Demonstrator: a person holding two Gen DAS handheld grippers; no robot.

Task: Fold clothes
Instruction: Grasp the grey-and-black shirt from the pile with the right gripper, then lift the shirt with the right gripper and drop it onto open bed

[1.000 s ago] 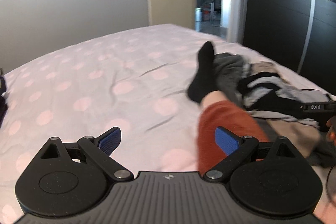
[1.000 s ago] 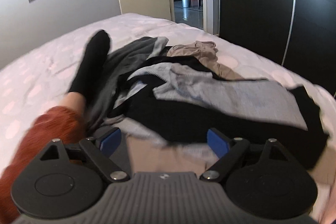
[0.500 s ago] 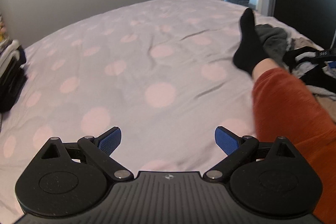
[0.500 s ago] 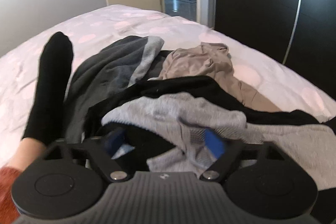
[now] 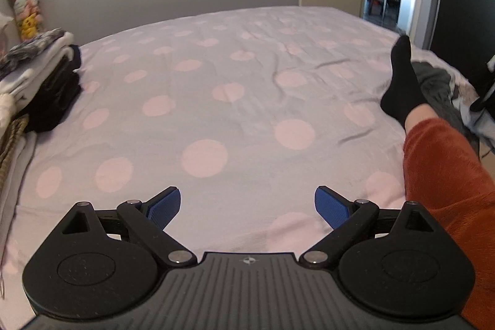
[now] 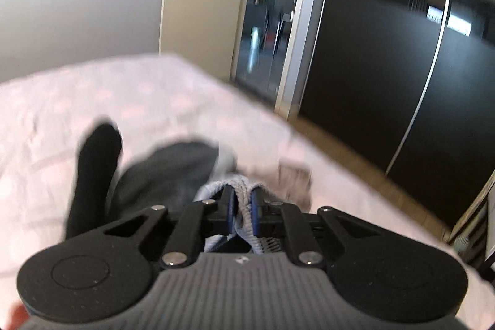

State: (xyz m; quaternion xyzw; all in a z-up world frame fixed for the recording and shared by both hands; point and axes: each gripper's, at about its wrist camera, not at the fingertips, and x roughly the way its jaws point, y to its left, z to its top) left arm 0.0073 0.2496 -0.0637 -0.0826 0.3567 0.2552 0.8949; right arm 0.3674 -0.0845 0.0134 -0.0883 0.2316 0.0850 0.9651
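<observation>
Left wrist view: left claw [image 5: 247,207] stands wide, blue pads [image 5: 162,206] far apart with nothing between them, over the bed [image 5: 216,88] with its pink-dotted sheet. A stack of folded clothes [image 5: 40,76] sits at the bed's left edge. At right, a person's leg in an orange trouser leg [image 5: 445,175] and black sock [image 5: 402,85] lies on the bed; just beyond it, part of the unfolded clothes pile [image 5: 439,85].

Right wrist view (blurred): right claw [image 6: 240,206] is narrow, its jaws closing on a light grey ribbed garment [image 6: 244,206] pinched between the pads. Dark grey clothing [image 6: 167,175] lies on the bed beneath, beside the sock. A dark wardrobe [image 6: 386,67] stands at right.
</observation>
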